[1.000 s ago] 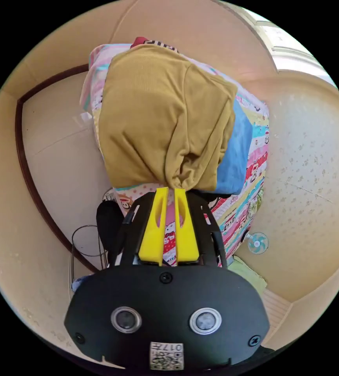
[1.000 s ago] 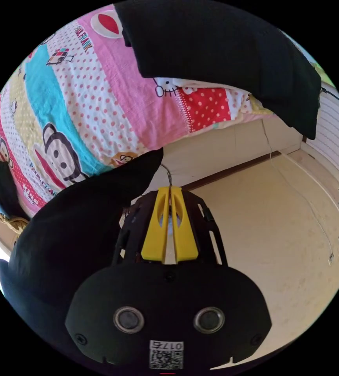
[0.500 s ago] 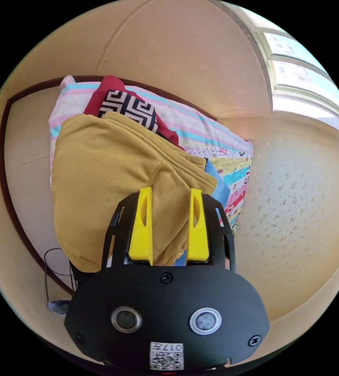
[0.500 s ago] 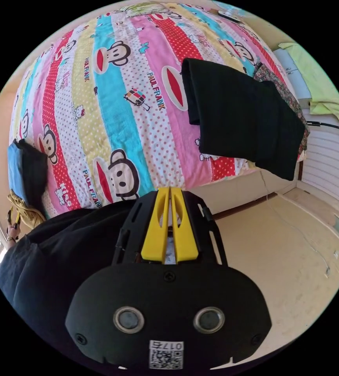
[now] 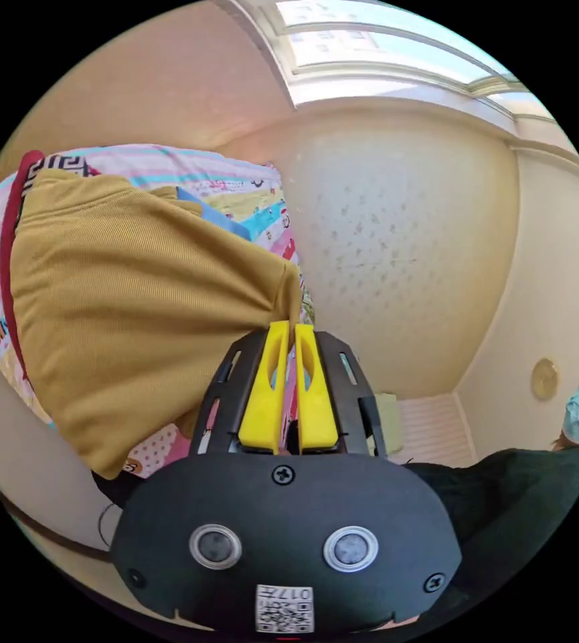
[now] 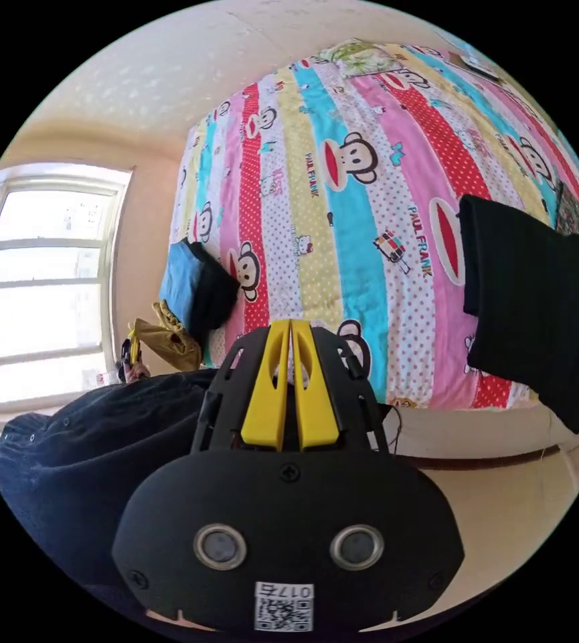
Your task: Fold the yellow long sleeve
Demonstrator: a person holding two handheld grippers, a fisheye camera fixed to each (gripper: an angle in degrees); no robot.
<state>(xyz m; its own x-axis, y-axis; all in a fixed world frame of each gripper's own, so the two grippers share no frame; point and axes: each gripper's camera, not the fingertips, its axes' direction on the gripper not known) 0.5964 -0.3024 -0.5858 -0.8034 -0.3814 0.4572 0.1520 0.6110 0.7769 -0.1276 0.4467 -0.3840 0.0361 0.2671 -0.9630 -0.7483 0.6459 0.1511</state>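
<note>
Fabric bunched at the tips of my left gripper, whose yellow jaws stood pressed together on a corner of the mustard-yellow ribbed long-sleeve top. The top lay spread over the near edge of the bed, on the striped cartoon-print bedspread, with a folded blue cloth peeking out just behind it and a dark red patterned garment at its far side. From the right gripper view the same yellow top showed small and crumpled at the bed's edge beside a blue-and-black folded pile. My right gripper held nothing, its jaws closed on each other, well apart from the top and above the person's dark sleeve. A folded black garment sat on the bedspread's other side. I judged the risk plain: only a small pinch of cloth was held, so a sharp pull could slip it free, or drag the top off the mattress edge toward the floor, since one gripper alone anchored it.
</note>
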